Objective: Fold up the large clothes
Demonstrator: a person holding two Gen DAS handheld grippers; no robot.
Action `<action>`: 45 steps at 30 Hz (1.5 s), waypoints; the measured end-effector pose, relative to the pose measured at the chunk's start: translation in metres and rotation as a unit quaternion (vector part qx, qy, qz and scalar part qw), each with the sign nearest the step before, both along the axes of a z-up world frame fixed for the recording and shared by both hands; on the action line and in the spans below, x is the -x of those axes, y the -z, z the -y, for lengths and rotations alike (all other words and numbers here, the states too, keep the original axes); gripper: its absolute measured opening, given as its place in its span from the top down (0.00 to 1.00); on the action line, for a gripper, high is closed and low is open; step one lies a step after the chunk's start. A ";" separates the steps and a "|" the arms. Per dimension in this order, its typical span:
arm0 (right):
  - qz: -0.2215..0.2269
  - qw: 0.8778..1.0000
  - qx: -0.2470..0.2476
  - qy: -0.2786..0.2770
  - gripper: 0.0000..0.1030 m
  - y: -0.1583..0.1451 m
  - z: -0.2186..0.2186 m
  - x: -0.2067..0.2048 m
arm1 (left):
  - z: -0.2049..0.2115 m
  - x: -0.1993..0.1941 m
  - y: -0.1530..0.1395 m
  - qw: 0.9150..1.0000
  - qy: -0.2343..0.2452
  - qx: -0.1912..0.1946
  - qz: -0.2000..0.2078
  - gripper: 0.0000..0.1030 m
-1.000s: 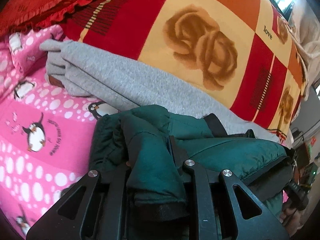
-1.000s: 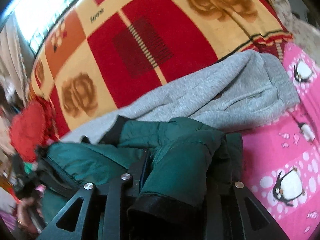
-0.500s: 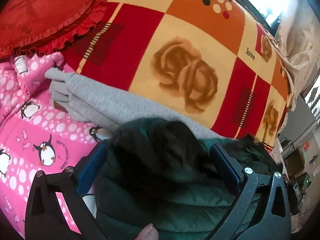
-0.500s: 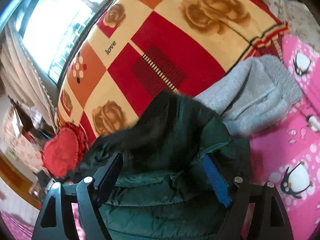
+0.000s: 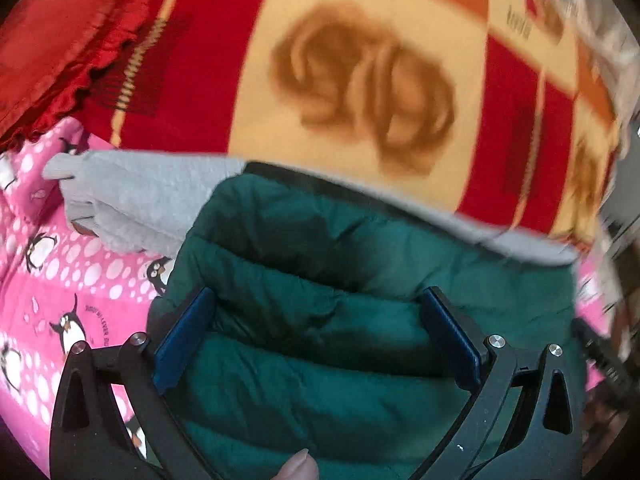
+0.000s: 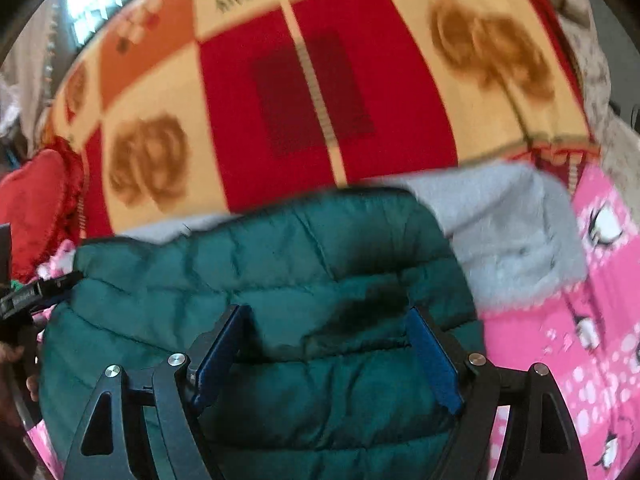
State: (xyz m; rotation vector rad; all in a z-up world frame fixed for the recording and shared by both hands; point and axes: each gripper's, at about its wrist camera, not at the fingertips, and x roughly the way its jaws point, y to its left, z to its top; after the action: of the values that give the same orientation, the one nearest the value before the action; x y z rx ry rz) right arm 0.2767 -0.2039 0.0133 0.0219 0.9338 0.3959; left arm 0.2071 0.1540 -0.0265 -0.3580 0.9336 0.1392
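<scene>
puffy quilted green jacket (image 5: 320, 320) folded, seemingly flat, beneath wide-open, empty left gripper (image 5: 316, 340) and right gripper (image 6: 324, 344)

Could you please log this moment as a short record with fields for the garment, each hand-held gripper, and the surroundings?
garment: green puffer jacket, folded, lying on the pink penguin sheet
left hand-held gripper: open, above the jacket, holding nothing
right hand-held gripper: open, above the jacket, holding nothing
beside it: grey sweatshirt, partly under the jacket's far edge
behind: rose-patterned blanket; red frilled cushion
</scene>
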 end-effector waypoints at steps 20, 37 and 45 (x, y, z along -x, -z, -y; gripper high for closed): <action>-0.010 0.999 0.003 -0.040 0.10 0.000 -0.001 -0.001 | -0.007 0.016 0.010 0.999 0.018 0.019 -0.036 0.00; 0.034 0.992 0.014 -0.117 0.01 -0.003 -0.020 0.080 | 0.010 0.123 -0.003 0.997 0.029 0.040 0.068 0.01; 0.109 0.992 0.008 -0.058 0.01 -0.042 0.022 0.118 | -0.047 0.164 -0.011 0.995 -0.005 0.063 0.080 0.01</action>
State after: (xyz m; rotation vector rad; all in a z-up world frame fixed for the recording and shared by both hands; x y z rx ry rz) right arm 0.1582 -0.2263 0.0554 -0.0889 0.7241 0.4888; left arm 0.0426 0.2013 -0.0152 -0.4846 0.7839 0.0599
